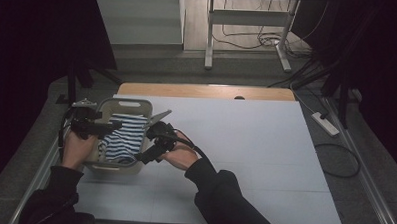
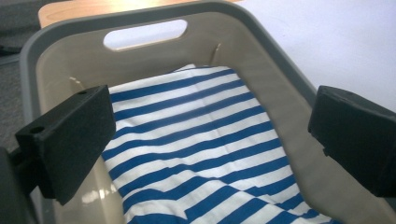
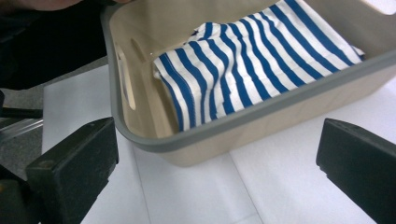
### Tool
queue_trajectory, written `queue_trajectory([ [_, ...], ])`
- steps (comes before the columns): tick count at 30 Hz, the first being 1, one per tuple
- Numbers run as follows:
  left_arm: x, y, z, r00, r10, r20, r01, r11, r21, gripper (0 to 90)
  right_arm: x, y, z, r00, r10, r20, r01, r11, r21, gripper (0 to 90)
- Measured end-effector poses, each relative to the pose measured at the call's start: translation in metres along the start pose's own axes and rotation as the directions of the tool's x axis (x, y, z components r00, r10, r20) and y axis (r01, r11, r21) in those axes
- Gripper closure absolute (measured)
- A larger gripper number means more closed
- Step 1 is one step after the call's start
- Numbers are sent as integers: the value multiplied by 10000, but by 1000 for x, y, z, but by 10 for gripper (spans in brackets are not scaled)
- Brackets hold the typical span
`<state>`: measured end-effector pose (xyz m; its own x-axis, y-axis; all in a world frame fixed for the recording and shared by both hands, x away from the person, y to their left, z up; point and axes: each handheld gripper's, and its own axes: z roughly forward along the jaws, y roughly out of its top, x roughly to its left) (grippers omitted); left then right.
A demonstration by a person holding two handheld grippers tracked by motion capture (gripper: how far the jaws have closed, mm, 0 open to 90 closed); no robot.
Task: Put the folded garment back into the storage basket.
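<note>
A beige basket (image 1: 149, 108) with a grey rim stands at the left of the white table cover. A folded blue-and-white striped cloth (image 1: 121, 138) lies inside it. My left gripper (image 1: 115, 125) reaches over the basket's left rim. In the left gripper view it is open (image 2: 212, 121), jaws wide apart above the striped cloth (image 2: 196, 140), inside the basket (image 2: 60, 32). My right gripper (image 1: 148, 143) sits just outside the basket's right wall. In the right gripper view it is open (image 3: 219, 154) and holds nothing, facing the basket (image 3: 261, 126) and the cloth (image 3: 261, 56).
The white cover (image 1: 245, 153) spreads right of the basket over a wooden table (image 1: 202, 90). On the floor beyond are metal frame legs (image 1: 208, 52), cables (image 1: 269, 42) and a power strip (image 1: 326, 124).
</note>
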<state>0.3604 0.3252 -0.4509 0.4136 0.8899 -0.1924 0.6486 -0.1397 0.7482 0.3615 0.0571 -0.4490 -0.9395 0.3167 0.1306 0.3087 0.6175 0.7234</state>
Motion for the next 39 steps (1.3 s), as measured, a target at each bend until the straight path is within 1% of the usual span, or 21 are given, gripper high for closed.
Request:
queue_trajectory([
  [3, -2, -1, -3, 9998, 30, 180, -28, 9999, -120, 9, -2, -3, -4, 10000, 21, 31, -21, 10000, -33, 0],
  [4, -4, -2, -5, 9996, 31, 265, -26, 9998, -176, 11, -3, -5, -7, 9999, 9, 113, -8, 10000, -78, 0],
  [8, -6, -3, -7, 9996, 39, 295, -33, 9998, -212, 12, -6, -8, -13, 9998, 0, 218, 4, 9998, -188, 0],
  [12, -9, -6, -9, 9991, 79, 411, -65, 9994, -330, 12, -8, -12, -18, 9997, 147, 218, -140, 9994, -304, 0],
  [16, -14, -8, -9, 9985, 211, 505, -195, 9993, -317, 7, -9, -17, -26, 9994, 97, 323, -85, 9992, -385, 0],
  [17, -15, -8, -10, 9984, 216, 531, -199, 9993, -309, 7, -9, -17, -26, 9994, 97, 323, -85, 9992, -385, 0],
  [19, -19, -9, -11, 9982, 195, 560, -177, 9993, -321, 0, -9, -20, -31, 9990, -55, 454, 77, 9988, -483, 0],
  [21, -20, -9, -12, 9982, 195, 573, -175, 9992, -350, 0, -8, -22, -35, 9987, -81, 502, 107, 9987, -505, 0],
  [25, -26, -11, -12, 9979, 272, 594, -254, 9992, -310, 0, -8, -26, -40, 9987, -95, 494, 119, 9987, -491, 0],
  [28, -30, -13, -12, 9974, 355, 630, -339, 9991, -268, 0, -7, -30, -45, 9988, -60, 495, 81, 9990, -436, 0],
  [29, -32, -14, -12, 9969, 437, 650, -422, 9988, -236, 0, -7, -31, -47, 9987, -45, 500, 67, 9990, -431, 0],
  [31, -33, -14, -13, 9968, 472, 650, -458, 9987, -227, 0, -8, -34, -50, 9989, 17, 473, 5, 9989, -474, 0],
  [34, -35, -14, -14, 9961, 479, 740, -463, 9986, -238, 0, -8, -36, -53, 9989, 61, 465, -36, 9986, -525, 0],
  [36, -37, -14, -15, 9962, 478, 729, -462, 9986, -243, 0, -9, -39, -56, 9992, 152, 383, -135, 9989, -459, 0],
  [39, -39, -15, -15, 9963, 484, 712, -465, 9985, -277, 0, -10, -42, -58, 9990, 135, 418, -117, 9990, -432, 0],
])
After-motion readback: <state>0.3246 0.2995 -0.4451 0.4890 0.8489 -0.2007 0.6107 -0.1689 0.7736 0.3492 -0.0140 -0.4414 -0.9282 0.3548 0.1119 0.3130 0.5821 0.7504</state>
